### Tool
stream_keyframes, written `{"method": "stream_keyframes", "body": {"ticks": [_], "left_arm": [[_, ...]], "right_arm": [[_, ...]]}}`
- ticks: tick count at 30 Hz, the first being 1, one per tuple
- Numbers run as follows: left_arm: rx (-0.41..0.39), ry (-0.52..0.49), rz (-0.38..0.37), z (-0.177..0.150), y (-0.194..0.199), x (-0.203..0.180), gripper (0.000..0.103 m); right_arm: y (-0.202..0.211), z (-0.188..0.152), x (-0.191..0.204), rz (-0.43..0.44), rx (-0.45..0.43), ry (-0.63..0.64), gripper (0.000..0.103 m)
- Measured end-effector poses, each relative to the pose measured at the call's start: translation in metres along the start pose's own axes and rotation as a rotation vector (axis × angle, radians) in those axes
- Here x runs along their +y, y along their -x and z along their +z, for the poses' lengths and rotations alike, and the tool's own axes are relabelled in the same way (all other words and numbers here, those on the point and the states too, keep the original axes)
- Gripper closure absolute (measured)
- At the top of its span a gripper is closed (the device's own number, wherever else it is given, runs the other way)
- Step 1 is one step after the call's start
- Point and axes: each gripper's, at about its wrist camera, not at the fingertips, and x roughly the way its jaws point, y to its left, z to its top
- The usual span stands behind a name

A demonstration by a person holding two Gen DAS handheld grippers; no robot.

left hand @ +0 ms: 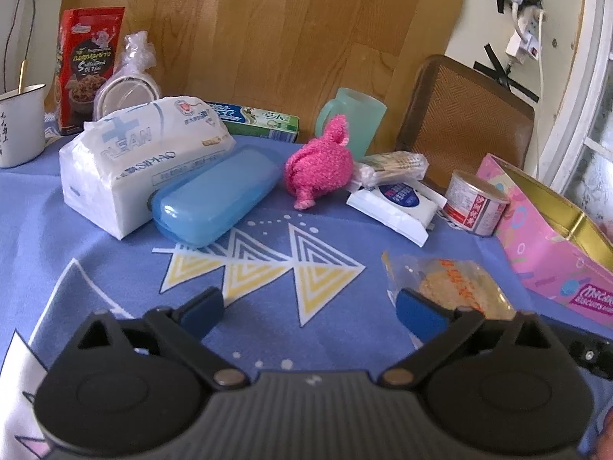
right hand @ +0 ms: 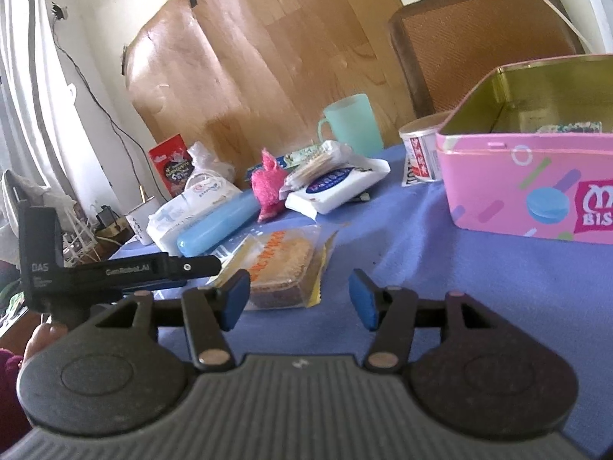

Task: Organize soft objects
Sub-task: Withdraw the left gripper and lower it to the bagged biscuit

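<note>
Left gripper (left hand: 310, 306) jaws wide apart, empty, over the blue tablecloth (left hand: 115, 260). Right gripper (right hand: 299, 299) jaws apart, empty. Pink plush toy (left hand: 320, 163) sits mid-frame, between blue case (left hand: 214, 199) and wipes pack (left hand: 394, 203). Pink tin (right hand: 536, 188) open, right side.

A wood-grain panel (left hand: 268, 38) leans against the cream wall (right hand: 111, 38) behind the table (left hand: 115, 268) (covered in blue patterned cloth). A brown woven-back chair (left hand: 465, 122) stands beside it. Daylight enters a white-framed window (left hand: 590, 115); a curtain (right hand: 27, 76) hangs opposite.
</note>
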Motion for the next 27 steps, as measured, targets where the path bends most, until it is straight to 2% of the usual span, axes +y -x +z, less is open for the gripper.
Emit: {"method": "stream_keyframes", "body": {"ticks": [5, 12, 17, 27], "left_arm": [[0.000, 0.005, -0.010, 0.000, 0.000, 0.001, 0.001], [-0.011, 0.033, -0.037, -0.001, 0.003, 0.006, 0.001], [-0.019, 0.075, -0.075, 0.000, 0.005, 0.014, 0.000], [-0.031, 0.135, -0.126, 0.002, 0.008, 0.024, 0.001]], "right_arm": [[-0.002, 0.001, 0.000, 0.000, 0.012, 0.010, 0.039], [0.002, -0.001, 0.008, -0.044, -0.029, 0.059, 0.034], [-0.006, -0.001, 0.013, -0.074, -0.004, 0.100, 0.033], [-0.009, 0.000, 0.011, -0.076, 0.023, 0.101, 0.032]]}}
